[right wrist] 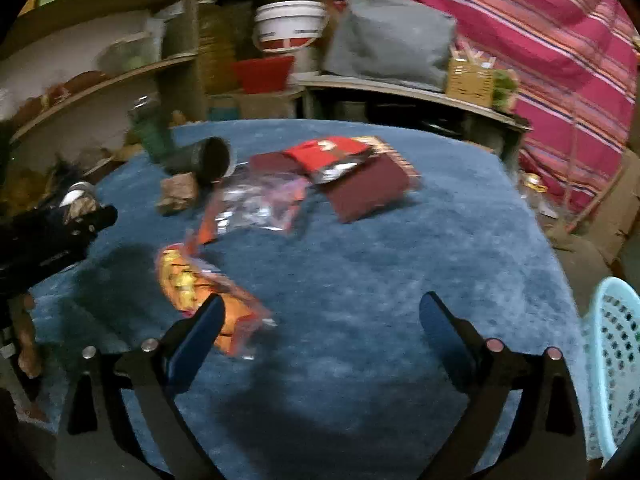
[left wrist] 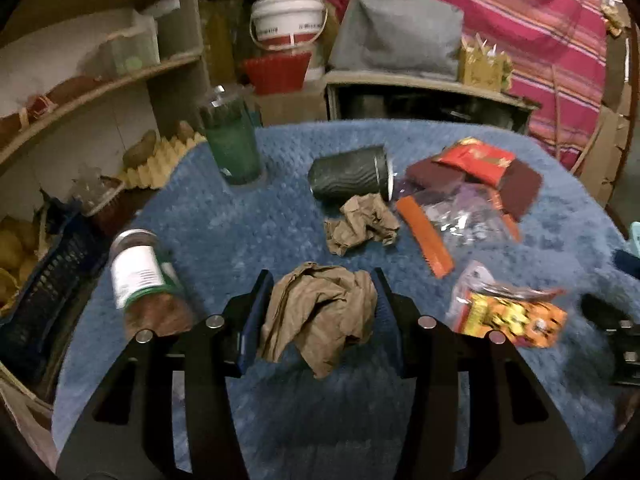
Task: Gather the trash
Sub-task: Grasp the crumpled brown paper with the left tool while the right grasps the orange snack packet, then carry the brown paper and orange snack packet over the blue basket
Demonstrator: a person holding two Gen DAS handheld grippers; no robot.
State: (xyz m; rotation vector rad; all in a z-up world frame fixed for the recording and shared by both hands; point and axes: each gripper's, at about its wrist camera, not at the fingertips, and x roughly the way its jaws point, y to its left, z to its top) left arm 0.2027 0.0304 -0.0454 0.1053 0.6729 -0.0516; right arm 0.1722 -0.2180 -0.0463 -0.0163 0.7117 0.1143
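My left gripper [left wrist: 320,284] is shut on a crumpled brown paper [left wrist: 320,316] and holds it over the blue cloth [left wrist: 248,232]. A second brown paper ball [left wrist: 360,226] lies ahead, beside a tipped dark cup [left wrist: 348,176]. Red and maroon wrappers [left wrist: 476,168], a clear plastic bag [left wrist: 464,216] and an orange snack packet [left wrist: 516,316] lie to the right. My right gripper [right wrist: 320,308] is open and empty over the cloth [right wrist: 380,248], its left finger by the orange snack packet [right wrist: 200,284]. The left gripper shows at the left in the right wrist view [right wrist: 80,216].
A light blue mesh basket [right wrist: 612,360] stands at the table's right edge. A jar with a white label [left wrist: 138,276] lies at the left; a green tumbler [left wrist: 232,148] stands at the back left. Shelves, buckets and a striped cloth [left wrist: 540,32] surround the table.
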